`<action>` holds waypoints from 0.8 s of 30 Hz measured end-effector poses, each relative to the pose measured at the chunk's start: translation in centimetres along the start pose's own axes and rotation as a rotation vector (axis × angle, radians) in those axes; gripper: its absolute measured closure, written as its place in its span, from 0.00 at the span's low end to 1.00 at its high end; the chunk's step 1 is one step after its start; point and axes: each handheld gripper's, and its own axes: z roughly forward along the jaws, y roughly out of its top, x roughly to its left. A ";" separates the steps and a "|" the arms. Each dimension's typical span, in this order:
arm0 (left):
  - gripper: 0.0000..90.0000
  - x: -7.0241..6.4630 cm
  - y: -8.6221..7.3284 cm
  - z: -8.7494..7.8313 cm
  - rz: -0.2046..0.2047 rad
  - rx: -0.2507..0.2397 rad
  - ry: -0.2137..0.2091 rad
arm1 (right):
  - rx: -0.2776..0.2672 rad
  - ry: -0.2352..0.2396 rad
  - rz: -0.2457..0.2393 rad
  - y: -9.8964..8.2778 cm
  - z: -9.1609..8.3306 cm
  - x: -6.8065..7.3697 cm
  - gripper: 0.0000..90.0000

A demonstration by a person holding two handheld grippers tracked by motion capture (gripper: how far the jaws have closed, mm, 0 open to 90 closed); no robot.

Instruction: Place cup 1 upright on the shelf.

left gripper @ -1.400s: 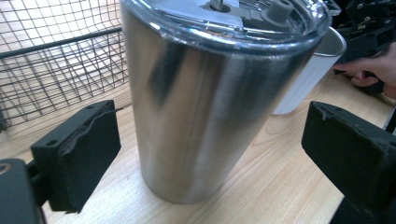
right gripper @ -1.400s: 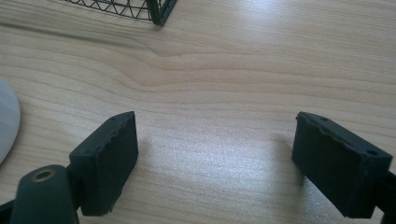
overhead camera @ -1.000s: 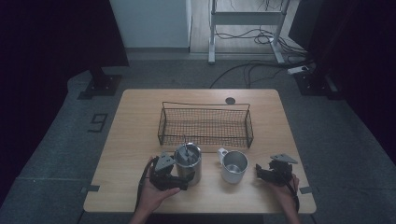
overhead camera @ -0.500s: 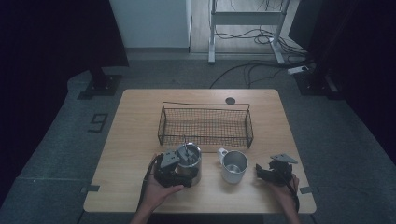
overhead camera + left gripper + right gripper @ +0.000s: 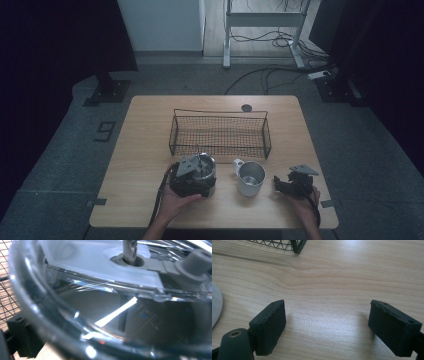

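Sitting on a light wooden table [image 5: 145,150]: a black wire basket [image 5: 220,134] in the middle, a glass jar with a metal rod through its lid [image 5: 202,170] just in front of the basket's left end, and a metal mug [image 5: 249,177] beside the jar, to its right.

Left gripper [image 5: 192,177] is right up against the jar, hand [image 5: 177,202] behind it near the table's front edge. Left gripper view is very close on the jar's curved glass wall [image 5: 50,322], with the pale lid [image 5: 100,262] and the rod [image 5: 130,250] going through a hole in it. One black fingertip [image 5: 21,340] shows at lower left, outside the glass; basket mesh [image 5: 7,277] at the far left edge. Cannot tell whether these jaws are clamped on the jar or just around it.

Right gripper [image 5: 290,186] rests low by the table's front right, well apart from the mug, hand [image 5: 305,205] behind it. Right gripper view: both black pads [image 5: 268,325] spread wide, bare wood between them, nothing held. Basket corner [image 5: 297,246] at the top, a pale rounded edge [image 5: 215,307] at far left, probably the mug.
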 end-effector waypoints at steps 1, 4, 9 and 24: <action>0.00 0.0 0.0 0.1 0.001 -0.001 0.000 | 0.000 0.000 0.000 0.0 0.0 0.0 0.16; 0.00 -0.1 0.0 0.3 0.013 -0.006 0.001 | 0.000 0.000 0.001 0.0 0.0 0.0 0.16; 0.02 -0.1 0.0 0.3 0.029 -0.012 -0.001 | 0.000 0.000 0.000 0.0 0.0 0.0 0.16; 0.03 0.1 -0.1 0.1 0.050 -0.026 -0.005 | 0.000 0.000 0.000 0.0 0.0 0.0 0.16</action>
